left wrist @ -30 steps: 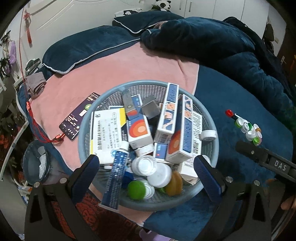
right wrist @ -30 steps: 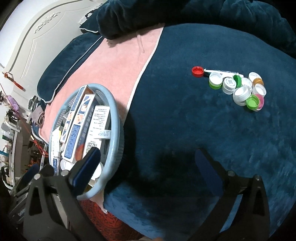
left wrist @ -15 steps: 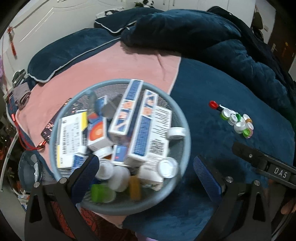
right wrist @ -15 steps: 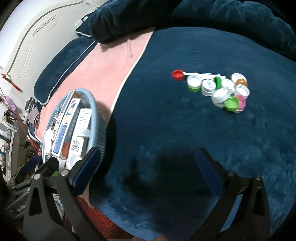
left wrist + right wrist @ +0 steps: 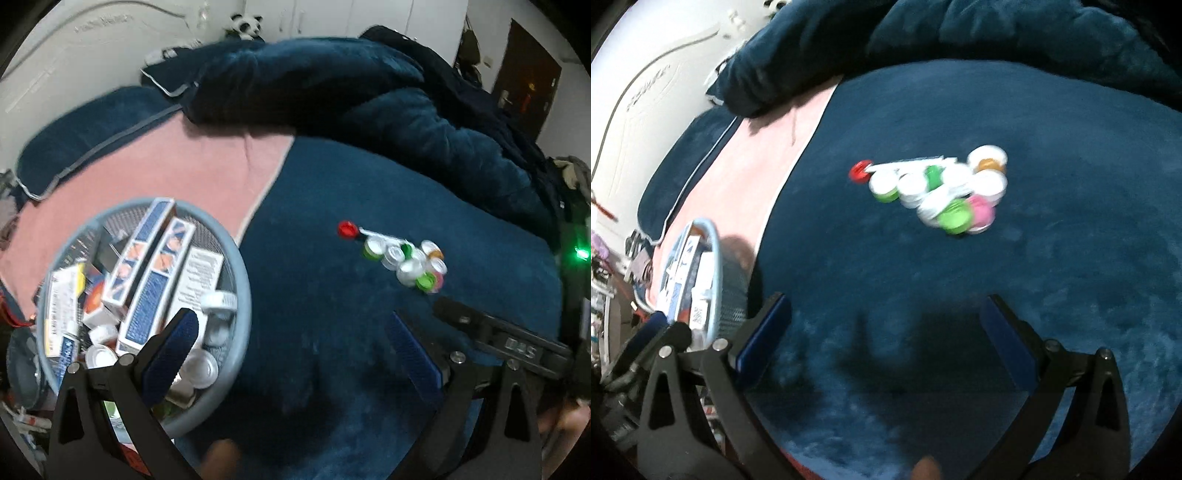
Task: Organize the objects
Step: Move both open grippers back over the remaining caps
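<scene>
Both your grippers are spread wide, grasping nothing.
Your left gripper (image 5: pixel 291 343) overlaps the basket (image 5: pixel 242 295) lower left; bottle caps (image 5: pixel 942 192) sit centre-frame above your right gripper (image 5: pixel 886 325).

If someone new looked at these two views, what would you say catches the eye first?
Probably the bright cluster of bottle caps, green, white, pink and orange with a red cap at its edge, lying on the dark blue blanket. Next, the round blue mesh basket crammed with medicine boxes and small jars, sitting partly on the pink towel. Both tools are open and empty.
</scene>
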Demonstrator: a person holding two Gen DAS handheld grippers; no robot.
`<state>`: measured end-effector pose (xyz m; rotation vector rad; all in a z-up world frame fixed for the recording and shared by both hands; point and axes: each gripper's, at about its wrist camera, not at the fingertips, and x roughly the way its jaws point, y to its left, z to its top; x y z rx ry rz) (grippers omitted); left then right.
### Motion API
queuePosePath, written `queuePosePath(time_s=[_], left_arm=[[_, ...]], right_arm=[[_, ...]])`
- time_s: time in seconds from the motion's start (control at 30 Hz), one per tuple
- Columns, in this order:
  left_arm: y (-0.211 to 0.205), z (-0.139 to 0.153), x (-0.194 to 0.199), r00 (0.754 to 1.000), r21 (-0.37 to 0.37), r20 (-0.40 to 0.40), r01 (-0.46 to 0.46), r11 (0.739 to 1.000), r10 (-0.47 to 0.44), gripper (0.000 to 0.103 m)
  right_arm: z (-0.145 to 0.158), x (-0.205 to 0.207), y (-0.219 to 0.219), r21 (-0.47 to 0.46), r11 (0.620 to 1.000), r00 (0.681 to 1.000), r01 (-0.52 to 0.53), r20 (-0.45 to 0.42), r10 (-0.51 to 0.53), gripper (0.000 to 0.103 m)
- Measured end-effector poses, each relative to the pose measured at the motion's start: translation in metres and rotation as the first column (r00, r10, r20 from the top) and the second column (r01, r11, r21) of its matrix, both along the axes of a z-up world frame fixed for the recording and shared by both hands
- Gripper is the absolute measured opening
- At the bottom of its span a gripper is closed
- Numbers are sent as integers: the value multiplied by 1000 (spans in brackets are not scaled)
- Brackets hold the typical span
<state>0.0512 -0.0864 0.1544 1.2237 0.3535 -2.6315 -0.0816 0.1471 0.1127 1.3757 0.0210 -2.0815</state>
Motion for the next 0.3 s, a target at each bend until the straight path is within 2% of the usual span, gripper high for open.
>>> queuePosePath(time_s=[0.1, 0.23, 0.3], left_arm=[[6, -2, -6, 1000, 38, 6, 12, 999, -12, 102], [12, -12, -15, 998, 152, 25, 50, 987, -54, 102], [15, -15, -17, 999, 161, 11, 48, 986, -51, 102]], right_arm=[[9, -2, 12, 23, 999, 997, 49, -65, -47, 103], [9, -6, 23, 14, 998, 997, 54, -61, -53, 102], [6, -7, 26, 21, 998, 997, 57, -57, -56, 102]])
